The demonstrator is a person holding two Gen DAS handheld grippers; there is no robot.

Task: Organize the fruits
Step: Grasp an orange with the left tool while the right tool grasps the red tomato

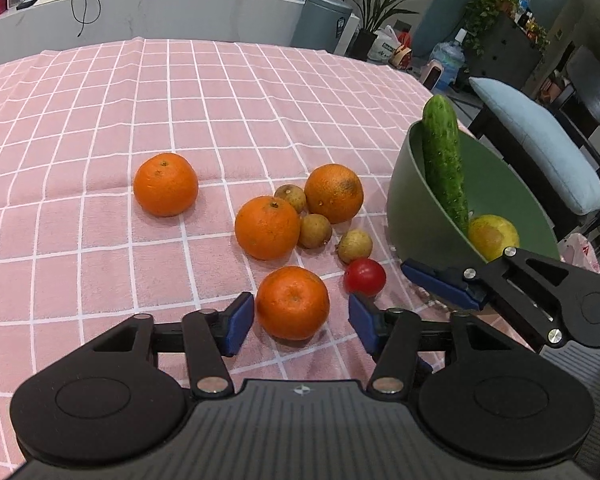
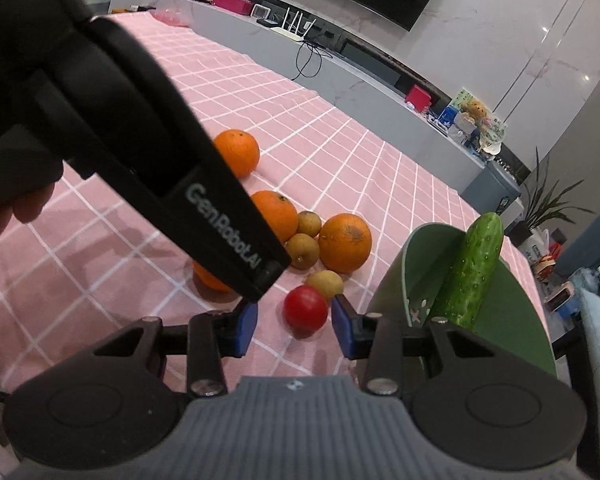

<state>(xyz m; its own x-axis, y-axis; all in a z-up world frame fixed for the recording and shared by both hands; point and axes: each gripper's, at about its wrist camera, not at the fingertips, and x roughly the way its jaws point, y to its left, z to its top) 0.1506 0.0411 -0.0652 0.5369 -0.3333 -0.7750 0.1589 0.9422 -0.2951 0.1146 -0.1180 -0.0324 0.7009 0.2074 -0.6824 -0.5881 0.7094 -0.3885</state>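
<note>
Four oranges lie on the pink checked cloth [image 1: 100, 120]. The nearest orange [image 1: 292, 302] sits between the blue pads of my left gripper [image 1: 302, 322], which is open with a gap on each side. My right gripper [image 2: 296, 326] is open around a red tomato [image 2: 305, 306]; its right pad is close to the tomato, its left pad well clear. Three small brown fruits [image 1: 314, 230] lie among the oranges. A green bowl [image 1: 408, 208] at the right holds a cucumber [image 1: 442, 160] and a lemon [image 1: 492, 234]. The left gripper's black body [image 2: 180, 152] hides part of the nearest orange.
The bowl [image 2: 512, 320] stands near the table's right edge. Beyond that edge is a chair with a light blue cushion [image 1: 540, 140]. A grey counter [image 1: 180, 12] with clutter runs along the back. A person's hand [image 2: 4, 216] shows at the left.
</note>
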